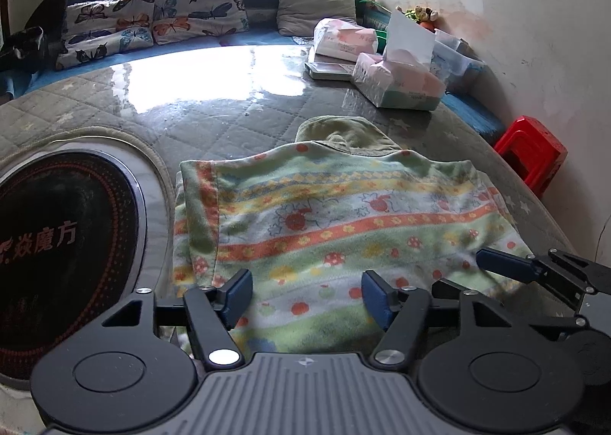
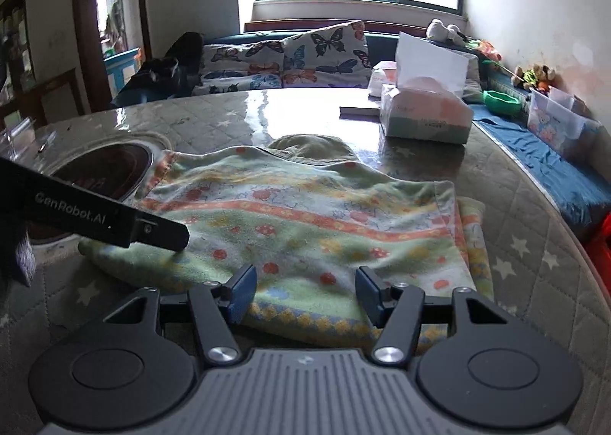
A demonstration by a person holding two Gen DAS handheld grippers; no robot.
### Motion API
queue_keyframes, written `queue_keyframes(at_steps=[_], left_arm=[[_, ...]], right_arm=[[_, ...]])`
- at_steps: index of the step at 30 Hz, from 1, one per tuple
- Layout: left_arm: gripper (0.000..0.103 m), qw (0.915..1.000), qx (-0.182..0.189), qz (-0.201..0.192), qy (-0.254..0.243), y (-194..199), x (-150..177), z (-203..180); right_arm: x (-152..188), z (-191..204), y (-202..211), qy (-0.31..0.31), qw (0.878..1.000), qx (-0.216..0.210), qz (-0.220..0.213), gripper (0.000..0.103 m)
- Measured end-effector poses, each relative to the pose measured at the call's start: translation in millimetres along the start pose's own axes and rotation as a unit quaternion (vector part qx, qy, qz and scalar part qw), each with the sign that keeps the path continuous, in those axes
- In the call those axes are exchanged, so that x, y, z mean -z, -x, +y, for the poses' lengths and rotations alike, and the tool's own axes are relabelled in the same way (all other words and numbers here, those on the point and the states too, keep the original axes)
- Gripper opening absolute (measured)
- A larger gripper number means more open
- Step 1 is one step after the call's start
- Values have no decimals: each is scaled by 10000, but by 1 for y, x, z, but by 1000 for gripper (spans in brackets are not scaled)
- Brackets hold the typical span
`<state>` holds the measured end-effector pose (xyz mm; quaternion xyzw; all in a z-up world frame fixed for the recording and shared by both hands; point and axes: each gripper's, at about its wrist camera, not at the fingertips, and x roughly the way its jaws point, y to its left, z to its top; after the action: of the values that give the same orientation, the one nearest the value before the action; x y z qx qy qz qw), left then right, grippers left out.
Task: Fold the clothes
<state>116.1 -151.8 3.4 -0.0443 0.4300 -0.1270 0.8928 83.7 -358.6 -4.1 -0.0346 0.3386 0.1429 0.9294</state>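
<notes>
Tissue box blocks far right; centre table open.

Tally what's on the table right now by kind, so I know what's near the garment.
Patterned fleece garment: 1
Tissue packs: 2
Flat grey box beside the packs: 1
Built-in round cooktop: 1
Total: 5

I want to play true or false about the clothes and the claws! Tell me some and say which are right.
1. The patterned garment lies on the table. True.
2. Both claws are shut on the garment. False: the left claw and right claw are open, holding nothing.
3. A tissue box sits on the table beyond the garment. True.
4. The cushions have dinosaurs on them. False: they have butterflies.
5. A red stool stands beside the table. True.
</notes>
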Motion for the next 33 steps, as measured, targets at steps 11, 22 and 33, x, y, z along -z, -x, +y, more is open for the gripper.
queue_keyframes(at_steps=[11,22,33], left_arm=[[87,10000,48,-56,23,13,11,-3],[102,9998,69,-188,10,28,25,-4],[103,9995,105,-308,17,44,39,2]], right_arm=[[12,-4,10,-365,9992,173,-64,81],[23,0,20,-466,9984,315,-68,94],[30,12,31,-360,9980,495,-181,103]])
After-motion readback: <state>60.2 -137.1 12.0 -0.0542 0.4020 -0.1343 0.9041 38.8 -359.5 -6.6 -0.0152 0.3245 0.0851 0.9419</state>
